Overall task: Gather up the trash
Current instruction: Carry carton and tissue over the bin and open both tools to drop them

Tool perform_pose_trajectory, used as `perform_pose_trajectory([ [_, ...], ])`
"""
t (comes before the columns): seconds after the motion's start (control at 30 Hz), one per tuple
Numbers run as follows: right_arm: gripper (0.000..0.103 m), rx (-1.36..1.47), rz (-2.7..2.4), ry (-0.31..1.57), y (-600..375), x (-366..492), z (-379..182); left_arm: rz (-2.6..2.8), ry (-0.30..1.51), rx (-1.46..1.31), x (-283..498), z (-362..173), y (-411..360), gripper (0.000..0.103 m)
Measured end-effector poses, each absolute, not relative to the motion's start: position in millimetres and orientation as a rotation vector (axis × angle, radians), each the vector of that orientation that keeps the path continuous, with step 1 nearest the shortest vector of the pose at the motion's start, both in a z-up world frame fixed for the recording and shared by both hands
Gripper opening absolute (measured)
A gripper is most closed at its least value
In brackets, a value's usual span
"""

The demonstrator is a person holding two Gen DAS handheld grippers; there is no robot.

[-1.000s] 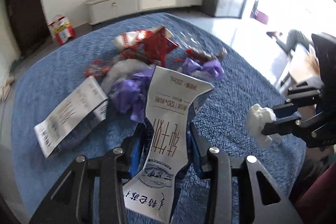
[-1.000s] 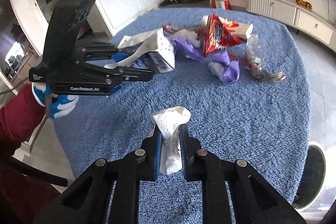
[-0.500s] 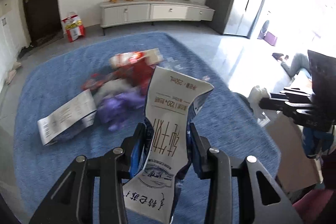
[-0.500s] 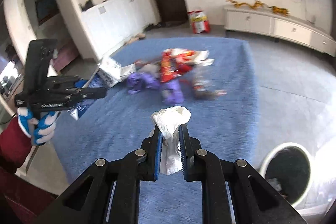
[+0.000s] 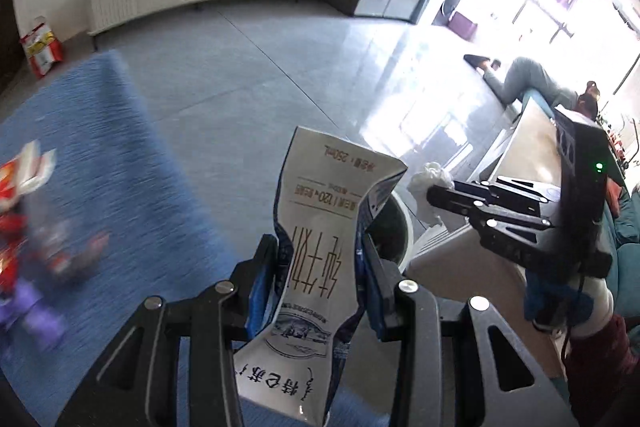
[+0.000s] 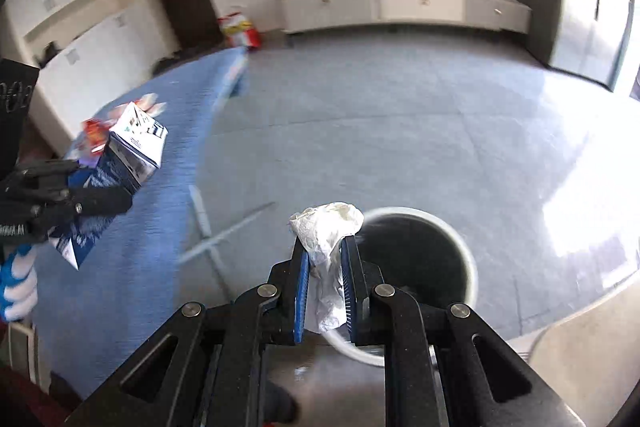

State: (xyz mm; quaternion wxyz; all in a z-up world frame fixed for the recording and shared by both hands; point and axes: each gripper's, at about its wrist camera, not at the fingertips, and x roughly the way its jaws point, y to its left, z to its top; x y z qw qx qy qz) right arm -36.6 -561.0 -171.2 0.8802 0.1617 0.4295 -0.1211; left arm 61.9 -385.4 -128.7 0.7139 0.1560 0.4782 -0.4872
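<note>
Left gripper (image 5: 320,263): fingers clamped on flattened milk carton (image 5: 320,227), carton upright between pads. Right gripper (image 6: 325,267): fingers pinching crumpled tissue (image 6: 326,227), above round bin (image 6: 468,255) rim. Remaining wrappers (image 5: 16,227) on blue counter (image 5: 120,207), 9 o'clock.

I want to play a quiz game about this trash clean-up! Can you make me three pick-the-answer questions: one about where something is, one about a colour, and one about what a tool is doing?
1. Where is the bin in the right wrist view?
A. on the blue cloth
B. on the grey floor, just beyond the right tool
C. on the white cabinet

2. What colour is the cloth on the table?
A. blue
B. green
C. yellow

3. What is the left tool doing?
A. hanging empty
B. gripping a purple bag
C. gripping a crumpled milk carton

Answers:
1 B: its white rim sits on the floor behind the held tissue.
2 A: the cover is blue.
3 C: the carton stands between its fingers.
</note>
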Motion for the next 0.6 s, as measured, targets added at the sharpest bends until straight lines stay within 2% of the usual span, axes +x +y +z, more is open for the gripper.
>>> perform_pose_trajectory([
  [0.23,0.021,0.398,-0.327,0.91,-610.4,-36.0,-194.9,-1.069,1.119,0.363,51.8,-161.3,-452.4,0.039],
  [0.27,0.023,0.403,-0.339,0.914,-613.2,-35.9,-198.7,-1.075,1.13,0.355,51.9,-164.9,-459.5,0.042],
  [0.33,0.034,0.414,-0.37,0.918,-619.6,-34.8,-203.3,-1.075,1.139,0.341,53.7,-167.5,-466.8,0.049],
  [0.4,0.038,0.425,-0.397,0.914,-625.4,-38.8,-207.0,-1.09,1.158,0.299,55.5,-167.6,-467.7,0.051],
  [0.6,0.04,0.419,-0.438,0.89,-621.5,-52.3,-195.7,-1.121,1.121,0.25,59.4,-140.9,-449.1,0.052],
])
